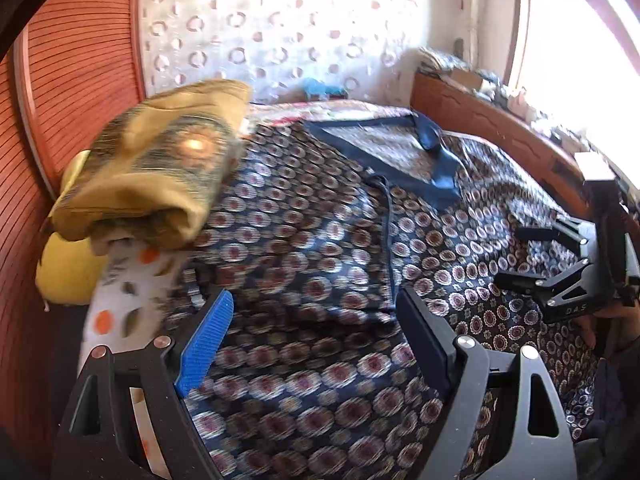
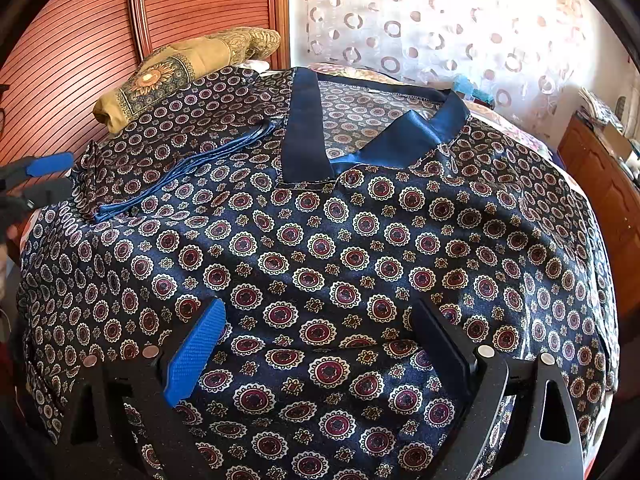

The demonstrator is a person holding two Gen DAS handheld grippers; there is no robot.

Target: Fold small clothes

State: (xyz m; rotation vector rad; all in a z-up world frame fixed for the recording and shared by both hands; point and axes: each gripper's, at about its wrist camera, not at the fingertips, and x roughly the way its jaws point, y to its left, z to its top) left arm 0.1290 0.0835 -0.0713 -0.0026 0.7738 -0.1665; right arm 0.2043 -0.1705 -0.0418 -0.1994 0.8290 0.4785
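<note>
We see the dark blue shirt (image 2: 320, 248) with round flowers spread flat on the bed, one sleeve (image 2: 176, 168) folded in over its front. Our left gripper (image 1: 316, 340) and right gripper (image 2: 320, 344) hang over it with fingers wide apart, holding nothing. A yellow cushion (image 2: 184, 68) lies beside the shirt.
</note>
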